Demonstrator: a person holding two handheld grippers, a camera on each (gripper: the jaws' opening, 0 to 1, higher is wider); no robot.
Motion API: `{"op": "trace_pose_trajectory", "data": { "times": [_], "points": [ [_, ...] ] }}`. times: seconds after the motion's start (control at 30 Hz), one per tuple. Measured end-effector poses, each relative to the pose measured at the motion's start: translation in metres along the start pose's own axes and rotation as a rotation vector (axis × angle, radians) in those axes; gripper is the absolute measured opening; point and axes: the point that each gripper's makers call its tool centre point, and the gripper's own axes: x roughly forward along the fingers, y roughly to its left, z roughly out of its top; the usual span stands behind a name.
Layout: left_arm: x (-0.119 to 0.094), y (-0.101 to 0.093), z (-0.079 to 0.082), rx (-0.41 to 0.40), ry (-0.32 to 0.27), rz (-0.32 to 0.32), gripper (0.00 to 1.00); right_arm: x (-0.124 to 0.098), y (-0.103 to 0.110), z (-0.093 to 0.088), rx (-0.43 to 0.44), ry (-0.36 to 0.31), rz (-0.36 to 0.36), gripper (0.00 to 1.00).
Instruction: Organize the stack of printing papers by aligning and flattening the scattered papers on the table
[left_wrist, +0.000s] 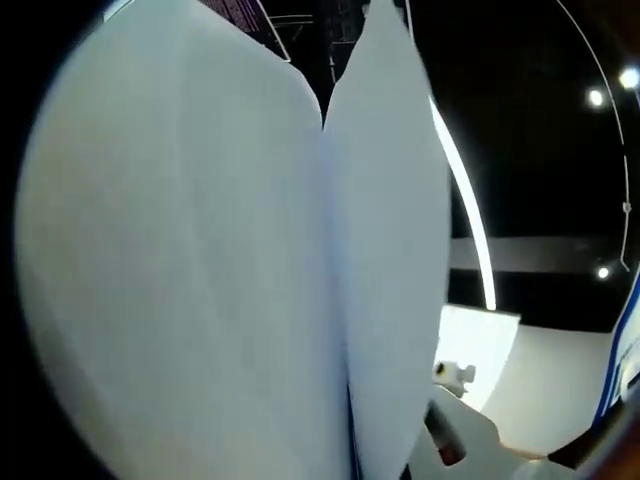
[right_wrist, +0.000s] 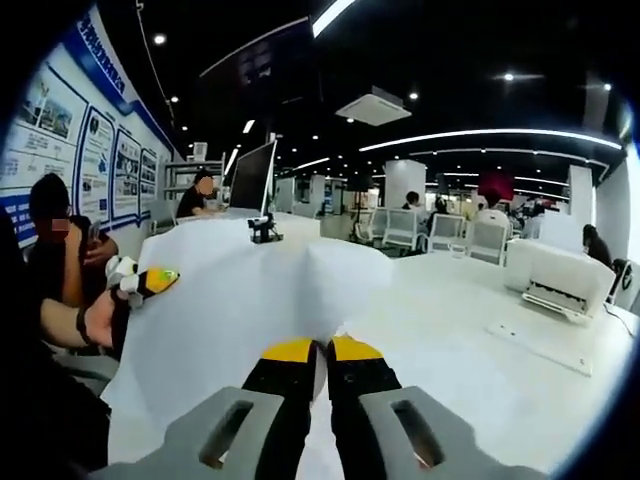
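Paper (left_wrist: 180, 260) presses right up against my left lens, two pale sheets bulging toward me and meeting along a seam down the middle. My left jaws are buried behind those sheets, so I cannot tell whether they are apart or pinched; judging by how the paper stands on end, I think they clamp its edge.

Seen from my right gripper view, the paper (right_wrist: 250, 290) is lifted off the white table (right_wrist: 470, 330) and held up in front of me, creased into a soft ridge. My right gripper (right_wrist: 322, 352) has its yellow-tipped jaws closed together on the near edge of that paper. At the far left edge, my left gripper (right_wrist: 150, 282) shows as a small yellow tip beside a wrist, touching the sheet's side.

I judge this the aligning step: the papers are gathered and raised between both grippers, not yet squared. Next I should bring the bottom edges down onto the table, tap them even, then lay the stack flat and press it smooth.

Count: two sheets I can tell apart in the left gripper view, possibly more hidden; one table under me; one white printer (right_wrist: 560, 275) on its right side; one dark monitor (right_wrist: 252, 178) beyond.
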Motion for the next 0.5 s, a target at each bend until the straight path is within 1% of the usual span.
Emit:
{"op": "trace_pose_trajectory", "data": {
  "times": [0.17, 0.27, 0.33, 0.5],
  "points": [
    [0.0, 0.001, 0.001, -0.005, 0.001, -0.003, 0.09, 0.007, 0.005, 0.002, -0.035, 0.021, 0.02, 0.01],
    [0.0, 0.001, 0.001, -0.007, 0.001, -0.004, 0.1, 0.013, 0.008, -0.003, -0.072, 0.074, 0.06, 0.01],
    [0.0, 0.001, 0.001, -0.009, 0.002, -0.005, 0.1, 0.016, 0.005, -0.004, -0.116, 0.098, 0.071, 0.01],
    [0.0, 0.0, 0.001, -0.012, 0.002, -0.008, 0.11, 0.019, 0.002, -0.003, -0.139, 0.102, 0.089, 0.01]
  ]
}}
